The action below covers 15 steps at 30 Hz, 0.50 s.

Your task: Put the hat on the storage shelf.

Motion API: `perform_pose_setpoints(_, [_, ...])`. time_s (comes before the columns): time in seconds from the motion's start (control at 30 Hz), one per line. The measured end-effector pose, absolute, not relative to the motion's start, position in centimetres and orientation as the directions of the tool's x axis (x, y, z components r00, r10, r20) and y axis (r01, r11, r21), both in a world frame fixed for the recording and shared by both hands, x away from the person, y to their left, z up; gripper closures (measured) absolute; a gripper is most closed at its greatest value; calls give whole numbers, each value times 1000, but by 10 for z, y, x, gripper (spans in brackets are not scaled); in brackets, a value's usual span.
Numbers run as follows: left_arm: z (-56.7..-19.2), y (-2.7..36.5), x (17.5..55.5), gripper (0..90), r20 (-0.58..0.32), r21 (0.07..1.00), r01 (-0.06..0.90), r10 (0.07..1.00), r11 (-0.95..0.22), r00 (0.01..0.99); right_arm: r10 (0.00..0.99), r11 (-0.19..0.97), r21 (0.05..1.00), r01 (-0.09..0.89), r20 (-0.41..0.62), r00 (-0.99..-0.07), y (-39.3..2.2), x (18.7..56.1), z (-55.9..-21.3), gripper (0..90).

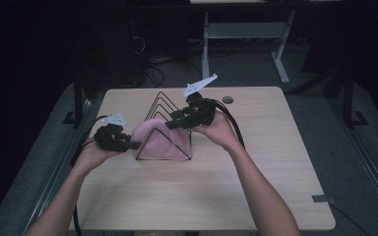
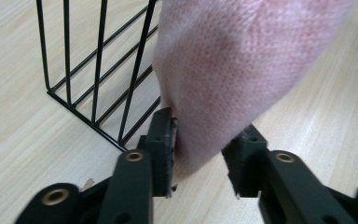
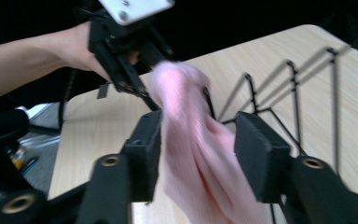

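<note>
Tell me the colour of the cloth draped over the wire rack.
Pale pink cloth; the left gripper view shows it best, beside the black wire rack.

The cloth hangs on the wire rack, which stands on the desk near its middle. The left hand-held gripper sits at the cloth's left edge, the cloth's end between its jaws. The right hand-held gripper is above and behind the cloth, over the rack, with cloth running between its parted jaws.
</note>
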<state>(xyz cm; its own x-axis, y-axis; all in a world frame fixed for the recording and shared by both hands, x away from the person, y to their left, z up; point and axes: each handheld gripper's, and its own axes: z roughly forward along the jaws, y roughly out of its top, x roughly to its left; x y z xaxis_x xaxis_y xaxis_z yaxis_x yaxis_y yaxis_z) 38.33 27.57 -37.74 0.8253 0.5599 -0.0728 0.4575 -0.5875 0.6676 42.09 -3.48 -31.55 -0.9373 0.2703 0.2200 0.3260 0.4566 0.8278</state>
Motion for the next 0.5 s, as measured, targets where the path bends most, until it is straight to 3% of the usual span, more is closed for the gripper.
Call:
perform_pose_setpoints(0.23, [-372,277,378,497,-75,674,470,579,-570,812,343,418,832,364,226,-912,-69,417,-321,416])
perform_pose_setpoints(0.5, [-377,284,372,439,-82,659,493,597,-568,798,427,425,813,399,208,-880,-106,409,-327,335])
